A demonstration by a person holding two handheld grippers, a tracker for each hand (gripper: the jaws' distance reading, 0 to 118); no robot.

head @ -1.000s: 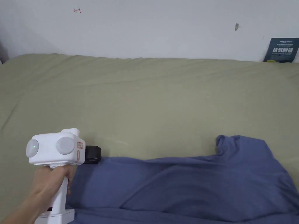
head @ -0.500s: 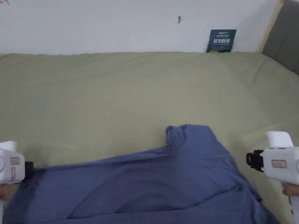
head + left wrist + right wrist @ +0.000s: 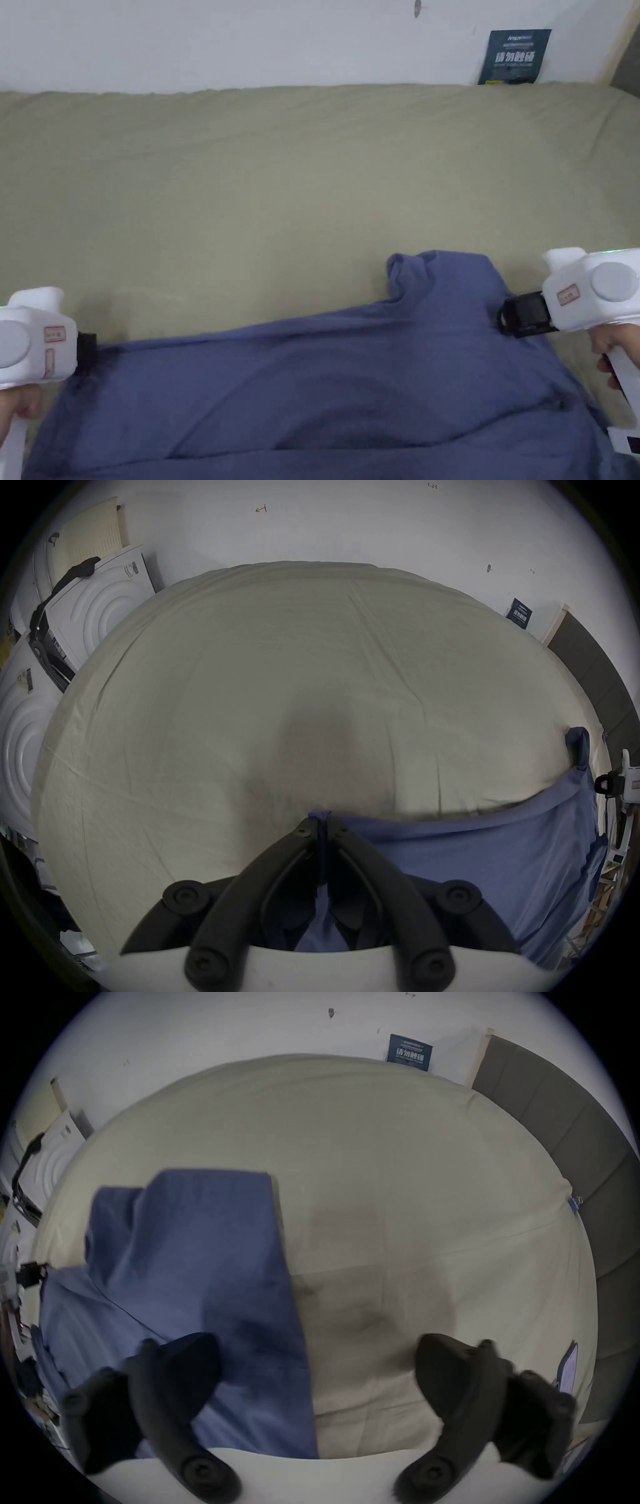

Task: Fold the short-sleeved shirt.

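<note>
Centrally, a blue short-sleeved shirt (image 3: 325,387) lies spread on the olive bed sheet (image 3: 281,187). Left gripper (image 3: 322,821), jaws clenched on the shirt's left corner. Right gripper (image 3: 318,1366), jaws spread wide above the shirt's right edge, grasping nothing.

Shirt (image 3: 325,400) near hem cut by frame edge (right gripper view blurred).

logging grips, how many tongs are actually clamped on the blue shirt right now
1. The left tongs are shut on a corner of the shirt, at its left end. The right tongs are open, hovering over the shirt's right edge and the bed.
</note>
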